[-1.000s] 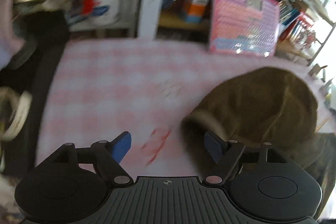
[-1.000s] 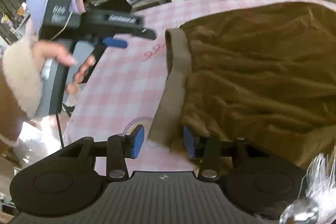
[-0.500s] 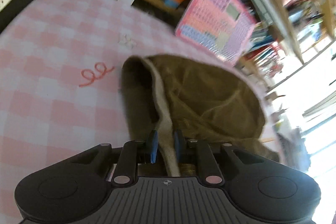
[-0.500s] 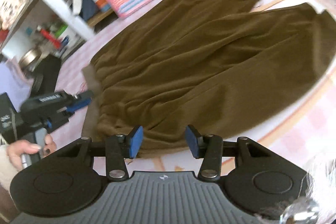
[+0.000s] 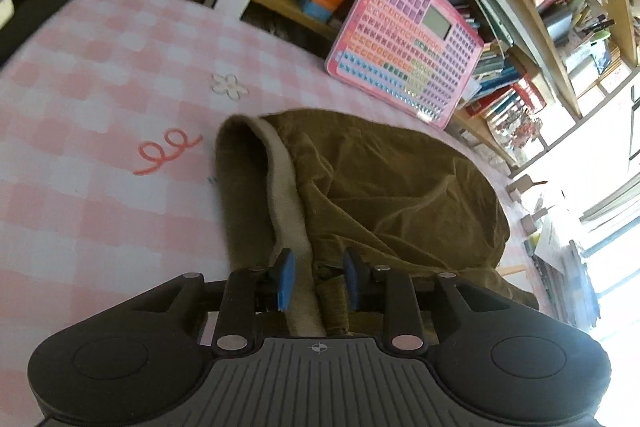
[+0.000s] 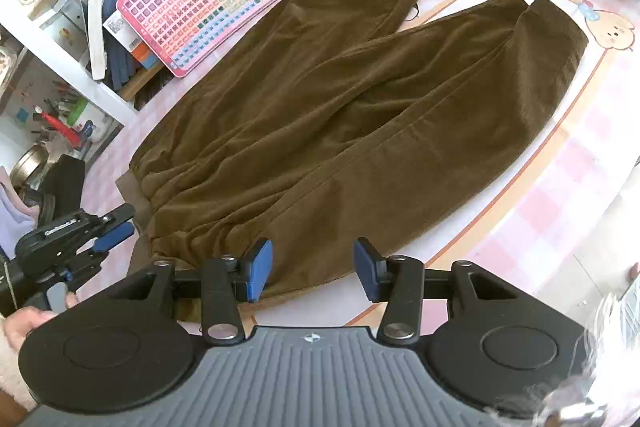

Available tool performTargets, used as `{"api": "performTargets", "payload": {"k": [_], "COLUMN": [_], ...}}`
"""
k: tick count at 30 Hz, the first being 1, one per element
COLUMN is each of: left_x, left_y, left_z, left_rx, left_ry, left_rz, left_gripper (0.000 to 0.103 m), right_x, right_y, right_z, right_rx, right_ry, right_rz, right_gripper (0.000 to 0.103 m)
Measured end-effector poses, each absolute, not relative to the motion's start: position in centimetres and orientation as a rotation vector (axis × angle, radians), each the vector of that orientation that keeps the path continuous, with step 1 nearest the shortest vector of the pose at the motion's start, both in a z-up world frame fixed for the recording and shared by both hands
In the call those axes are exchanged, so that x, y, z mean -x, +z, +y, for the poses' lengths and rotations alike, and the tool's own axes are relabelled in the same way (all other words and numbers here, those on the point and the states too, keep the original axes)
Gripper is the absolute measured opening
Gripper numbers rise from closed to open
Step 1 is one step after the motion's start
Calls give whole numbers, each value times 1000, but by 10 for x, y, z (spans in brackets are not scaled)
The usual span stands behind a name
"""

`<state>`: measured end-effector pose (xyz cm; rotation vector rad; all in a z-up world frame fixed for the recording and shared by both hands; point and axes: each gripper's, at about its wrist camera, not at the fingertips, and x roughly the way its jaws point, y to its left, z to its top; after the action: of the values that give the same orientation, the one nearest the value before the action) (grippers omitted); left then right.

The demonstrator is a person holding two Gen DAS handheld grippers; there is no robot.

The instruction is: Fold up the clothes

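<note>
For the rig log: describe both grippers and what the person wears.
Both grippers, left gripper and right gripper, are black with blue finger pads, round side discs, silver screws and a grey ribbed base. The left one bears white lettering. A fluffy cream sleeve shows.

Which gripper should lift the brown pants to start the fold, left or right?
Probably left. The left gripper already has the pants' waistband between its fingers, while the right gripper is open at the side edge, gripping nothing.

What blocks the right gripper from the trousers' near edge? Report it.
Nothing visible does. The right gripper hangs open just over the near edge of the brown trousers, with no object between them. The left gripper is off at the waistband.
</note>
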<state>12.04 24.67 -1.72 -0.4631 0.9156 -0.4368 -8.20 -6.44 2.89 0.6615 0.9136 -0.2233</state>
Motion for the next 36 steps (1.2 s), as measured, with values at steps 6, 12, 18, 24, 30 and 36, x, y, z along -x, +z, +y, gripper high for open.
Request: {"api": "performTargets", "payload": {"k": [6,12,18,24,30,36], "left_x": [-120,-129,-140,-135,-143,-148], "left_y": [-23,-27,-29,-29,-34,-29], "left_z": [244,242,234,251,302,328], "left_rx": [422,422,405,459,575,544], "left_ry": [-397,-391,-414,-404,-284,-205], "left_rz": [952,933,904,871,842,797], "left_gripper": [33,32,20,1,1,2], "right_x": [79,84,94,101,101,96], "right_y": [28,31,35,35,37,35], "right_z": [-55,-55,-58,-61,-62,-74], "right_rx": [-646,-636,-642,-662,-649,-652], "right_ry": [-192,-201,-230,-266,-269,-291], "right_rz": [928,925,908,894,887,876], "right_gripper": [44,44,44,44,44,44]}}
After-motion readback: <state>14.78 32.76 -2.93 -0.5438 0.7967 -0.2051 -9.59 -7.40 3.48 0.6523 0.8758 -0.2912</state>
